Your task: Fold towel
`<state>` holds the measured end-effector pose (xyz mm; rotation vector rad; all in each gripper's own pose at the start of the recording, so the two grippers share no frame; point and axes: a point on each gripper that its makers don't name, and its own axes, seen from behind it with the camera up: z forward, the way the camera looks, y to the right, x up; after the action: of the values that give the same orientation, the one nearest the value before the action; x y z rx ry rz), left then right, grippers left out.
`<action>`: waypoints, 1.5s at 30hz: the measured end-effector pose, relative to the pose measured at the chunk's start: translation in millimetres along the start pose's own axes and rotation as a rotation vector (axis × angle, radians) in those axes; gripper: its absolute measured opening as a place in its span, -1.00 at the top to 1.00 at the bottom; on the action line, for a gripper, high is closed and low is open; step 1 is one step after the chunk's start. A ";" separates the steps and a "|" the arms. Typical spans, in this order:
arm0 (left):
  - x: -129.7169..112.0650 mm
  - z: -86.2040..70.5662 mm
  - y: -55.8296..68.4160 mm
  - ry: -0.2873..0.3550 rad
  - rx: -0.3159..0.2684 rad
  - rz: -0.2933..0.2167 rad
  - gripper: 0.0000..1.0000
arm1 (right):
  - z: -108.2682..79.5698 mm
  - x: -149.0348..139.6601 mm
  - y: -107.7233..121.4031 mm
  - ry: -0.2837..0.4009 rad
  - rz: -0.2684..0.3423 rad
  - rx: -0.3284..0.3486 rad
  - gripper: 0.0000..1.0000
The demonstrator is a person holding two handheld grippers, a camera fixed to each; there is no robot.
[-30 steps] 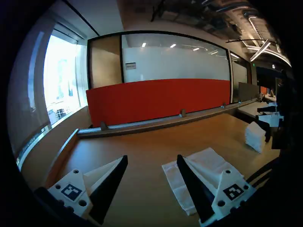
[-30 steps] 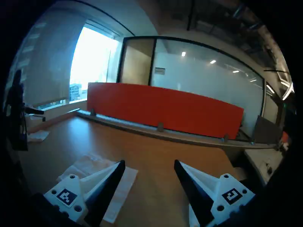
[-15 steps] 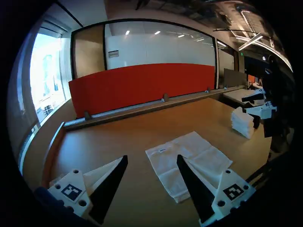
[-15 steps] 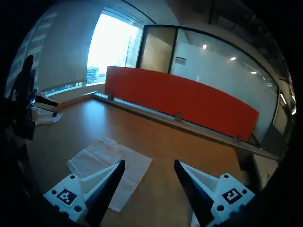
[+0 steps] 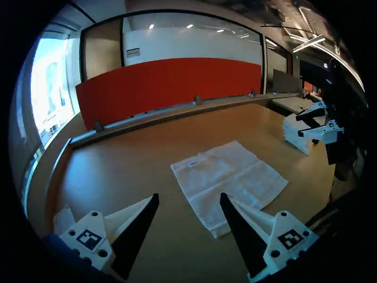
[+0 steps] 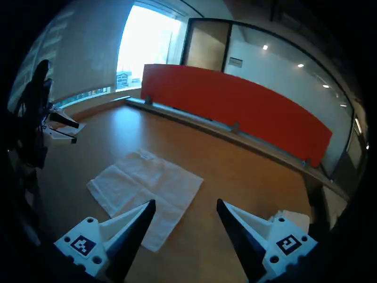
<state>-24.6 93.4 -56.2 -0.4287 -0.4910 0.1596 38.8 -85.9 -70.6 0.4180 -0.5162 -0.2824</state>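
Observation:
A white towel (image 5: 228,181) lies spread flat on the wooden table (image 5: 127,160), with creases across it and a small tag near its far edge. My left gripper (image 5: 188,195) hovers open above the table, just short of the towel's near edge. In the right gripper view the same towel (image 6: 143,186) lies ahead and to the left of my right gripper (image 6: 186,202), which is open and holds nothing. The right gripper (image 5: 320,128) appears far right in the left gripper view; the left gripper (image 6: 59,126) appears far left in the right gripper view.
A stack of folded white towels (image 5: 294,134) sits at the table's right end, also low right as folded towels (image 6: 294,218). A red partition (image 5: 169,87) runs along the table's far edge. A small white cloth (image 5: 61,219) lies by my left finger.
Both cameras have tipped down and drawn back over the table, so the whole towel now shows in each view. The towel itself has not moved. Both grippers stayed open.

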 end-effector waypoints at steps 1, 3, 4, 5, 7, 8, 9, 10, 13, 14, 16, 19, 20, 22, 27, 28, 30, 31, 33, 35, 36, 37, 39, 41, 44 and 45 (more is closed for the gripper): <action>-4.1 1.7 1.5 -0.008 -0.004 0.000 -0.92 | 1.5 -5.1 -1.9 -0.009 0.001 0.003 -1.00; -12.7 5.3 4.8 -0.025 -0.013 0.000 -0.92 | 4.7 -16.0 -5.9 -0.027 0.002 0.010 -1.00; -16.8 7.0 6.1 -0.034 -0.016 0.002 -0.92 | 6.2 -20.6 -7.6 -0.034 0.003 0.013 -1.00; -21.0 8.6 7.4 -0.043 -0.020 0.004 -0.92 | 7.8 -25.2 -9.2 -0.041 0.004 0.016 -1.00; -29.4 11.9 10.0 -0.060 -0.027 0.011 -0.92 | 11.2 -34.7 -12.5 -0.056 0.005 0.022 -1.00; -33.3 13.4 11.1 -0.068 -0.031 0.015 -0.92 | 12.8 -39.1 -14.0 -0.063 0.005 0.024 -1.00; -37.6 15.0 12.4 -0.076 -0.034 0.020 -0.92 | 14.6 -44.1 -15.6 -0.071 0.005 0.027 -0.99; -41.6 16.4 13.7 -0.084 -0.039 0.023 -0.92 | 16.4 -48.3 -16.9 -0.077 0.005 0.029 -0.99; -53.9 21.1 17.9 -0.110 -0.053 0.030 -0.92 | 21.8 -61.1 -21.3 -0.097 0.003 0.036 -0.99; -57.8 22.8 19.2 -0.119 -0.057 0.031 -0.92 | 23.5 -65.0 -22.8 -0.103 0.003 0.039 -0.99; -65.8 26.3 22.2 -0.136 -0.066 0.030 -0.92 | 26.9 -72.9 -25.7 -0.116 0.001 0.044 -0.97; -76.4 31.3 26.7 -0.159 -0.079 0.024 -0.92 | 31.5 -83.8 -28.7 -0.133 0.001 0.051 -0.96; -79.4 32.9 28.2 -0.166 -0.083 0.021 -0.92 | 32.8 -87.1 -29.3 -0.139 0.001 0.052 -0.96; -85.7 36.2 30.8 -0.179 -0.090 0.013 -0.92 | 35.6 -93.8 -31.2 -0.152 0.002 0.059 -0.96; -100.6 44.0 35.1 -0.216 -0.101 -0.004 -0.91 | 41.6 -110.7 -39.1 -0.181 0.000 0.090 -0.94; -103.0 45.1 36.3 -0.222 -0.104 -0.004 -0.91 | 42.5 -114.1 -40.7 -0.188 -0.002 0.095 -0.94; -108.0 47.4 38.7 -0.235 -0.109 -0.003 -0.92 | 44.3 -121.4 -44.2 -0.202 -0.006 0.105 -0.92; -110.0 48.4 39.8 -0.240 -0.111 -0.002 -0.92 | 45.0 -123.8 -45.7 -0.207 -0.007 0.109 -0.91; -114.3 50.7 42.2 -0.251 -0.116 0.002 -0.92 | 46.5 -128.9 -49.1 -0.217 -0.010 0.118 -0.88; -118.8 52.8 44.5 -0.264 -0.120 0.005 -0.92 | 47.7 -133.3 -51.6 -0.227 -0.009 0.123 -0.84; -121.3 53.9 45.9 -0.271 -0.122 0.007 -0.92 | 48.4 -135.7 -52.9 -0.233 -0.007 0.126 -0.80; -123.3 54.7 47.2 -0.278 -0.125 0.007 -0.92 | 48.6 -137.9 -53.3 -0.239 -0.006 0.126 -0.75; -127.6 56.4 50.1 -0.293 -0.130 0.008 -0.91 | 49.2 -142.6 -54.2 -0.253 -0.002 0.126 -0.67; -130.3 57.6 52.5 -0.305 -0.135 0.005 -0.90 | 49.0 -146.1 -55.7 -0.263 0.004 0.131 -0.59; -134.3 59.4 55.8 -0.323 -0.140 -0.008 -0.89 | 48.9 -150.3 -57.1 -0.276 0.011 0.136 -0.50; -135.6 60.0 56.8 -0.329 -0.141 -0.013 -0.88 | 48.9 -151.6 -57.4 -0.280 0.014 0.138 -0.47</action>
<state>-174.7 132.2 -90.5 -0.5401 -0.8316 0.1843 -122.4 -96.8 -121.0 0.5119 -0.8156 -0.2945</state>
